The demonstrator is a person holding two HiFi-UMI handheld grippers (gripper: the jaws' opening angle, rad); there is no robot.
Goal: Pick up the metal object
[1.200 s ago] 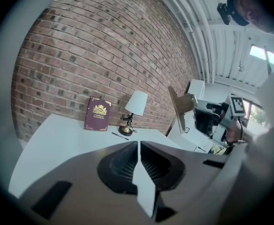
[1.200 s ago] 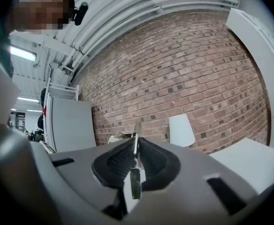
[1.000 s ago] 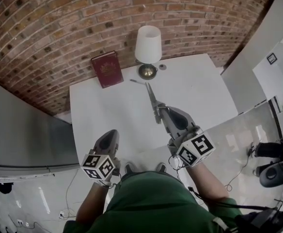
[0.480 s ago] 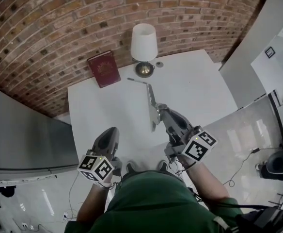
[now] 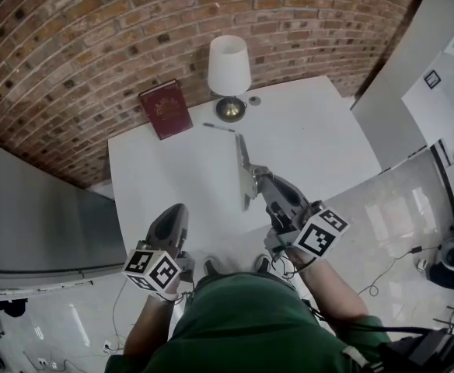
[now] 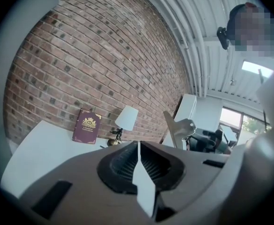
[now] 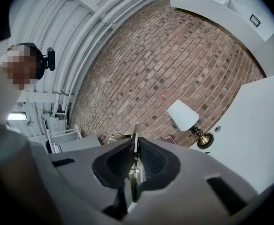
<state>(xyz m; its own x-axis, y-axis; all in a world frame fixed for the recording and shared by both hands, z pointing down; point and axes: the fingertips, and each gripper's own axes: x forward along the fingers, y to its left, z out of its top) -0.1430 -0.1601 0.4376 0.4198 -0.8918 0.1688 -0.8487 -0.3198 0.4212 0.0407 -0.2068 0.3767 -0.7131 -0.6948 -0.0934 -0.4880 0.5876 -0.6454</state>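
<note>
While the right claw (image 5: 258, 180) stays out of it, no: clamped on the metal strip (image 5: 244, 162), it holds the piece edge-on, clear of the surface (image 5: 165, 169).

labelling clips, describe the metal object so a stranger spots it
Start at the white table before the brick wall. The right hand-held gripper reaches over it; the metal object is the long grey strip clamped in its jaws, the only thing held.
</note>
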